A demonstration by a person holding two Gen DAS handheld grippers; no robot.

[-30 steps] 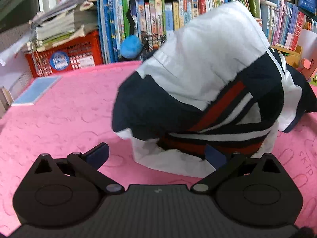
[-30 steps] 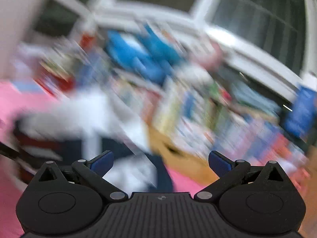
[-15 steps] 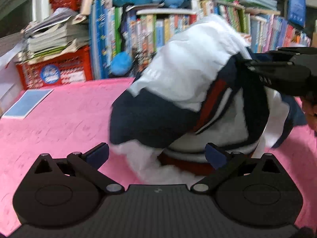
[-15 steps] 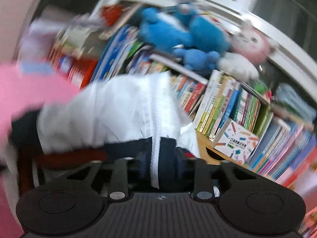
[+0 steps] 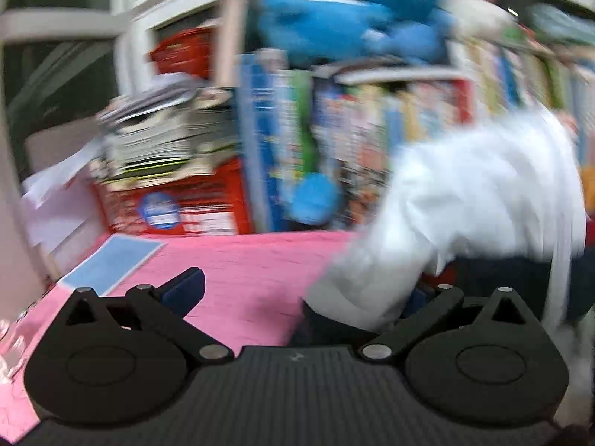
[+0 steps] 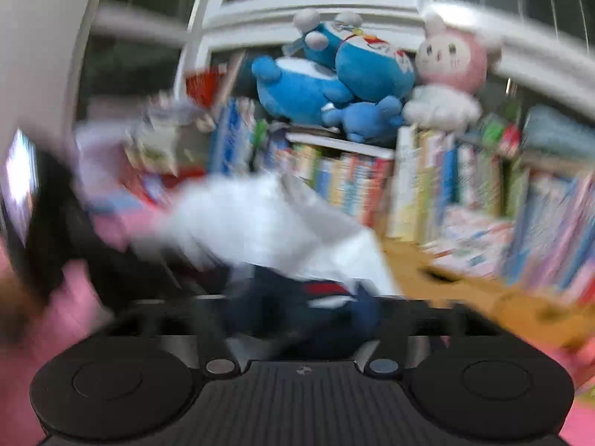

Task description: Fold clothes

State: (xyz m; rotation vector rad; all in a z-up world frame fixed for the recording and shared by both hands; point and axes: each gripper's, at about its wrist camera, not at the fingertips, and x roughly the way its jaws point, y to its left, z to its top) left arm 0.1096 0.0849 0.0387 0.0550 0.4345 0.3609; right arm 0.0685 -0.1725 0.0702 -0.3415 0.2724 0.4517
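Note:
The garment [image 5: 476, 193], white with navy and red-striped parts, is bunched on the pink table [image 5: 253, 260]. In the left wrist view it fills the right side, and its white edge drapes over the right fingertip of my left gripper [image 5: 303, 293]. That gripper is open and its left finger [image 5: 186, 290] stands over bare pink. In the blurred right wrist view the garment [image 6: 260, 223] lies straight ahead. The jaws of my right gripper [image 6: 301, 312] are opening, with navy cloth loose between them.
A row of upright books [image 5: 290, 148] and a red basket [image 5: 208, 204] under stacked papers line the table's far edge. Blue and pink plush toys [image 6: 334, 74] sit on top of the books. A blue card [image 5: 111, 260] lies at the far left.
The right gripper was shut on the navy cloth half a second ago and has since spread. The left view has swung left and tipped up, so the garment has slid to its right side.

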